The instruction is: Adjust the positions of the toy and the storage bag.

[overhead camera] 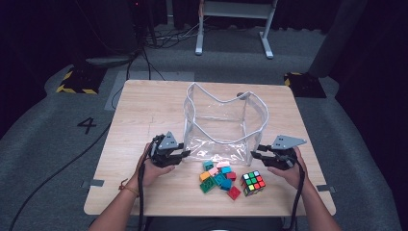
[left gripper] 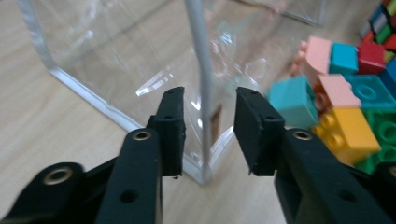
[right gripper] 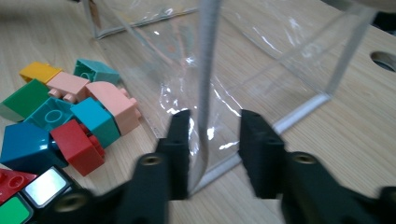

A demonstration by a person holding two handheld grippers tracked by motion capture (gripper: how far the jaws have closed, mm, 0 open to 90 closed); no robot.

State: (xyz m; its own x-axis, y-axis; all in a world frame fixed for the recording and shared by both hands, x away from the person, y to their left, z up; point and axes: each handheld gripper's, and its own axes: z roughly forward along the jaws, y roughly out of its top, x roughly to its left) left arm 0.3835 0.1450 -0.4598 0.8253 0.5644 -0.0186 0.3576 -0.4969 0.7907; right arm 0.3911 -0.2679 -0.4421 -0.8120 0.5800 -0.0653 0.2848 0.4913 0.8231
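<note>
A clear plastic bag (overhead camera: pixel 224 120) with white edging stands open-topped in the middle of the table. My left gripper (overhead camera: pixel 185 155) is at its near left corner. In the left gripper view the jaws (left gripper: pixel 208 107) stand apart, and the white corner seam (left gripper: pixel 198 51) runs between them without touching either pad. My right gripper (overhead camera: pixel 255 153) is at the near right corner. There too the open jaws (right gripper: pixel 215 122) straddle a white seam (right gripper: pixel 208 42) with gaps on both sides. A pile of coloured toy bricks (overhead camera: pixel 219 176) and a colour puzzle cube (overhead camera: pixel 253 183) lie in front of the bag.
The wooden table (overhead camera: pixel 139 110) has bare surface to the left of and behind the bag. A round hole (right gripper: pixel 384 59) is in the tabletop past the bag's right side. Beyond the table are grey floor, cables and a desk frame (overhead camera: pixel 235 29).
</note>
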